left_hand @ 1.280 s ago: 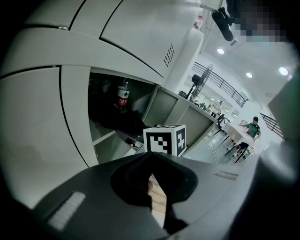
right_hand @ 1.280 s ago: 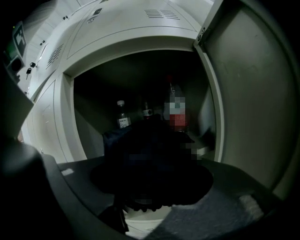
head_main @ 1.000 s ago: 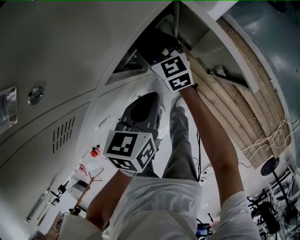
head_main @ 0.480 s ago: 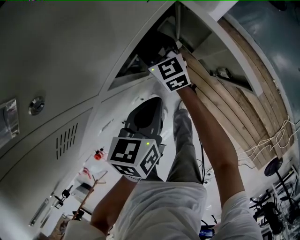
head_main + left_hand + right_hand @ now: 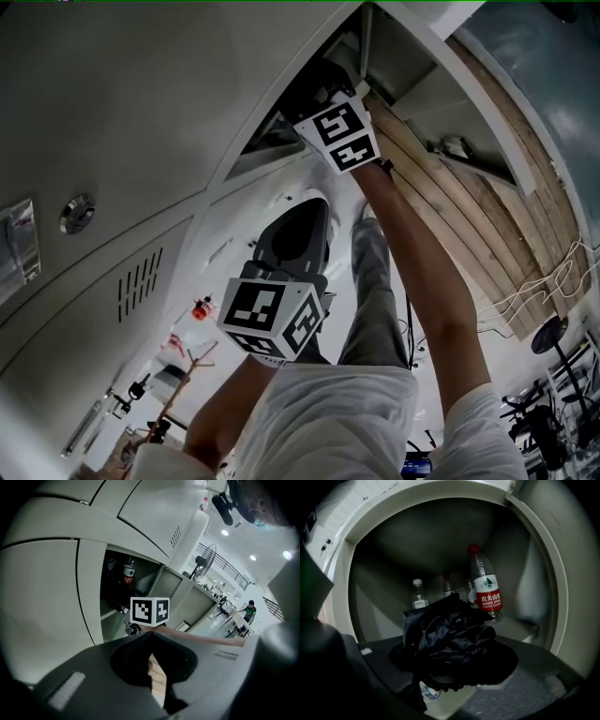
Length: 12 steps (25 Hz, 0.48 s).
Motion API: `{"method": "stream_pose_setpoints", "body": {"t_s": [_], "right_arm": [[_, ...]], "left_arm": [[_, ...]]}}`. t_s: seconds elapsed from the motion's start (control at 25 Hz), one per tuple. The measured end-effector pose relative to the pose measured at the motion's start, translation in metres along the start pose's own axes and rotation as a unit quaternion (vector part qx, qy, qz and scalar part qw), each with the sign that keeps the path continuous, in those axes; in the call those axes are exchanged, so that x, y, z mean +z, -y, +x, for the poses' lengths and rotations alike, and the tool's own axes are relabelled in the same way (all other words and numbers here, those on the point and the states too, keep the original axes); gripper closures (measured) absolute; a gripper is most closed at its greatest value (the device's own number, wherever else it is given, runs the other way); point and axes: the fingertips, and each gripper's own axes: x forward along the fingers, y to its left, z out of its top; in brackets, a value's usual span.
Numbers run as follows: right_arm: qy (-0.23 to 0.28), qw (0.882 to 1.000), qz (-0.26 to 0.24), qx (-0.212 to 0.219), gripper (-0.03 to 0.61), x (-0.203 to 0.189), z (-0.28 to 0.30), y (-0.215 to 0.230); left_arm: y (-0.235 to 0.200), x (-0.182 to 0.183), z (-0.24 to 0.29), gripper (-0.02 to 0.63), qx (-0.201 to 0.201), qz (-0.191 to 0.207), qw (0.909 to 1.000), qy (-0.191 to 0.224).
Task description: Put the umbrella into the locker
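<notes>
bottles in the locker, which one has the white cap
The small bottle at the back left, behind the umbrella; the tall right-hand bottle has a red cap.

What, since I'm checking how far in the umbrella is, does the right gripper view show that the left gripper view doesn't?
Only the right gripper view: the black umbrella bunched between the jaws, which have just been opening, and small clear bottles at the back. Only the left gripper view: the right gripper's marker cube at the opening, closed doors and a fan. Both: the open locker and the red-capped bottle.
</notes>
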Motion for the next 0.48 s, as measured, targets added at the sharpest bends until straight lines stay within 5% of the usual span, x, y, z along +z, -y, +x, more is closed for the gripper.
{"method": "stream_pose_setpoints", "body": {"t_s": [0.48], "right_arm": [[-0.009, 1.000, 0.019, -0.016, 0.241, -0.007, -0.036, 0.000]], "left_arm": [[-0.001, 0.000, 0.000, 0.598, -0.001, -0.009, 1.0000, 0.002]]}}
